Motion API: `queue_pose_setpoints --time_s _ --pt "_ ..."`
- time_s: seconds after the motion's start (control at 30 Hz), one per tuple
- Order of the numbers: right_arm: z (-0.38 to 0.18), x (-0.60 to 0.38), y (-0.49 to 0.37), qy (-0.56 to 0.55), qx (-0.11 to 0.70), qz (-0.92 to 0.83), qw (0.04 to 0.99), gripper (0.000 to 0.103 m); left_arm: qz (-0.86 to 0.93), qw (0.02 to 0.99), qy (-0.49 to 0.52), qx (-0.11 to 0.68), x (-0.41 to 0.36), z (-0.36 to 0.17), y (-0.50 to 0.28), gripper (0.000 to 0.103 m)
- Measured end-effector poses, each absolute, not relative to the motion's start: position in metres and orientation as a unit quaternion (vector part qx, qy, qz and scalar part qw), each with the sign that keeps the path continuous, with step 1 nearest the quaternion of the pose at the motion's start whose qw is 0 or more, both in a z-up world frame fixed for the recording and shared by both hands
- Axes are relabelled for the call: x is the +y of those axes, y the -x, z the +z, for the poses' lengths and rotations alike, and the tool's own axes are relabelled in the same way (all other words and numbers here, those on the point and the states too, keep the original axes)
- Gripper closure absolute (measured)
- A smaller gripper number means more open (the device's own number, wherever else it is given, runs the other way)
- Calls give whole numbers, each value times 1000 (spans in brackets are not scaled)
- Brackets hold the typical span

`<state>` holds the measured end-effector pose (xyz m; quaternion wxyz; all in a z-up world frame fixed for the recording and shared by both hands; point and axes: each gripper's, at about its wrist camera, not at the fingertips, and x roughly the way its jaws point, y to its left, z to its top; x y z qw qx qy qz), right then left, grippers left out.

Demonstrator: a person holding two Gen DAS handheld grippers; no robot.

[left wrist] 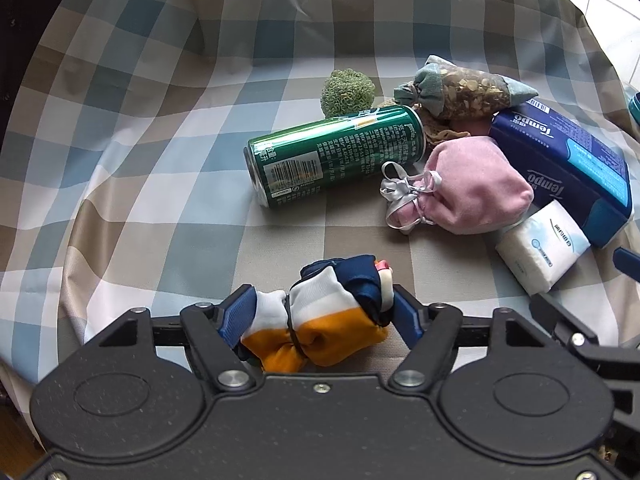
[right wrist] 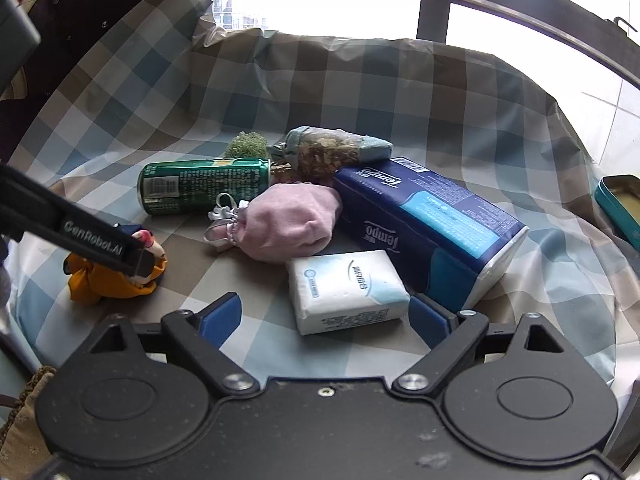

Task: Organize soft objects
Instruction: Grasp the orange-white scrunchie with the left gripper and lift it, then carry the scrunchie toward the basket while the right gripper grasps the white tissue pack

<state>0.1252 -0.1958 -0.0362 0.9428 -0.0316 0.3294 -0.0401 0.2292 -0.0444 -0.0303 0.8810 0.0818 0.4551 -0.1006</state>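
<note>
My left gripper (left wrist: pixel 320 312) is shut on a small cloth doll (left wrist: pixel 320 316) in orange, white and navy, low over the checked cloth. It also shows at the left of the right wrist view (right wrist: pixel 116 280), under the left gripper's black finger (right wrist: pixel 100 240). My right gripper (right wrist: pixel 324 316) is open, its blue pads on either side of a small white tissue pack (right wrist: pixel 346 290). A pink drawstring pouch (left wrist: pixel 472 188) (right wrist: pixel 288 220), a sachet of dried petals (left wrist: pixel 464 88) (right wrist: pixel 332 148) and a green knitted ball (left wrist: pixel 348 92) (right wrist: pixel 246 144) lie beyond.
A green can (left wrist: pixel 332 156) (right wrist: pixel 204 184) lies on its side. A blue Tempo tissue box (left wrist: pixel 568 160) (right wrist: pixel 432 224) lies at the right. A teal tin (right wrist: pixel 620 208) sits at the far right. The checked cloth (left wrist: pixel 160 160) rises at the back.
</note>
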Motion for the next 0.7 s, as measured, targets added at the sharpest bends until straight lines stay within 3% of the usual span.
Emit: queue_pose_setpoints --time_s 0.2,0.7 --pt "-50 -206 -149 48 349 -36 935 3 -87 886 -78 448 -42 -37 -227 22" --pt "-72 -211 -177 30 376 -21 926 3 -69 886 -54 456 -38 -56 -239 14"
